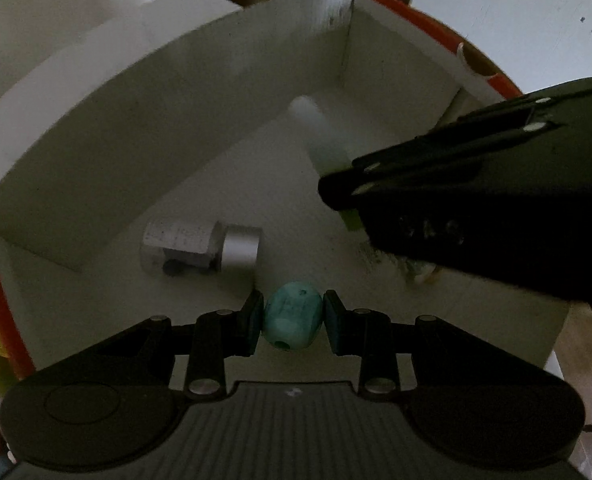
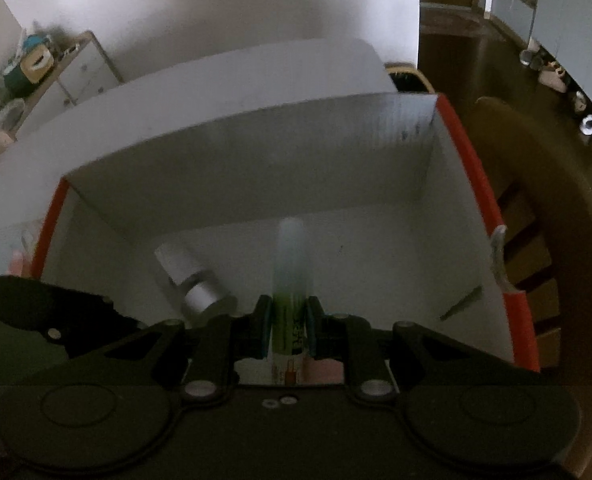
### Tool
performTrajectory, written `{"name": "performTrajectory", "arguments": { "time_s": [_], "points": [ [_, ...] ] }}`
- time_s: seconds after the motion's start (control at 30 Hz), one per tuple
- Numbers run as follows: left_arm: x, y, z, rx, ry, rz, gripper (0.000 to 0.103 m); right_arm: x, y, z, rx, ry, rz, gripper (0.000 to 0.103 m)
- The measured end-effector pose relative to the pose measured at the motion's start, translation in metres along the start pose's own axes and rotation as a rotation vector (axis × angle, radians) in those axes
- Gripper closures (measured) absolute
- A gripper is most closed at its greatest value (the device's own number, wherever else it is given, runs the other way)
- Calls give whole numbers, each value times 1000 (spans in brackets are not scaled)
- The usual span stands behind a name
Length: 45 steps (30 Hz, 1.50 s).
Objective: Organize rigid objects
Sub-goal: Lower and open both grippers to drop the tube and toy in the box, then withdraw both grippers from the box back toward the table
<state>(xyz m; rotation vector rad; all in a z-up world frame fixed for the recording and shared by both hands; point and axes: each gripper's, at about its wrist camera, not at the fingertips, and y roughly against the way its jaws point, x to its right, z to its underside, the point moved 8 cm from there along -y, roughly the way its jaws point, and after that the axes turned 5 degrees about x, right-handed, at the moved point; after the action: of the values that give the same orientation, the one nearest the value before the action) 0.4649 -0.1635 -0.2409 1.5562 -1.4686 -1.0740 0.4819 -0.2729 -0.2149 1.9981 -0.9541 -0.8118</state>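
Box (image 1: 95, 152) interior — left hand-held gripper (image 1: 293, 322) clamps a teal bead (image 1: 292, 320); right hand-held gripper (image 2: 288, 330) pinches a green tube (image 2: 289, 312).

— How's the light in there?

— Dim. Inside my white box (image 1: 255, 92) everything goes grey-green, and my tongs are near-black silhouettes. The bright wall (image 2: 215, 4) behind is washed out.

— Sharp?

— No. The green tube (image 2: 289, 276) smears toward its tip, and straight box edges bow at the fisheye's rim.
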Motion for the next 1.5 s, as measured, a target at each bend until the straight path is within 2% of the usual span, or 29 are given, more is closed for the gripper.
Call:
{"name": "performTrajectory", "arguments": {
  "time_s": [0.27,0.4,0.57,0.63,0.7,0.73,0.77,0.87,1.07,1.1,1.17,1.4,1.5],
  "points": [
    [-1,-13,3,-88,29,18,71,6,-9,4,-56,-15,13,86],
    [1,-12,2,-96,25,27,71,6,-6,5,-49,-27,6,80],
    [-1,-6,6,-90,42,45,71,11,4,9,-29,-56,-6,77],
    [-1,-1,7,-77,48,48,71,11,9,10,-20,-64,-4,72],
    [-1,4,9,-71,45,50,59,11,14,11,-9,-70,-4,68],
    [-1,8,10,-63,40,48,47,12,16,13,-4,-73,1,66],
    [-4,13,11,-49,36,44,44,12,19,11,0,-76,-1,65],
    [-5,28,13,-10,38,55,44,9,29,15,15,-79,-5,65],
    [-4,63,15,66,80,66,44,-1,48,10,63,-55,-10,54],
    [-12,65,6,77,84,66,44,-5,50,12,68,-52,-12,52],
    [-5,77,10,110,88,69,44,-9,60,13,83,-43,-13,49],
    [-23,105,23,204,97,88,44,-31,88,17,120,-25,-24,43],
    [-19,109,25,240,92,106,44,-40,97,19,141,-24,-21,40]
  ]
}}
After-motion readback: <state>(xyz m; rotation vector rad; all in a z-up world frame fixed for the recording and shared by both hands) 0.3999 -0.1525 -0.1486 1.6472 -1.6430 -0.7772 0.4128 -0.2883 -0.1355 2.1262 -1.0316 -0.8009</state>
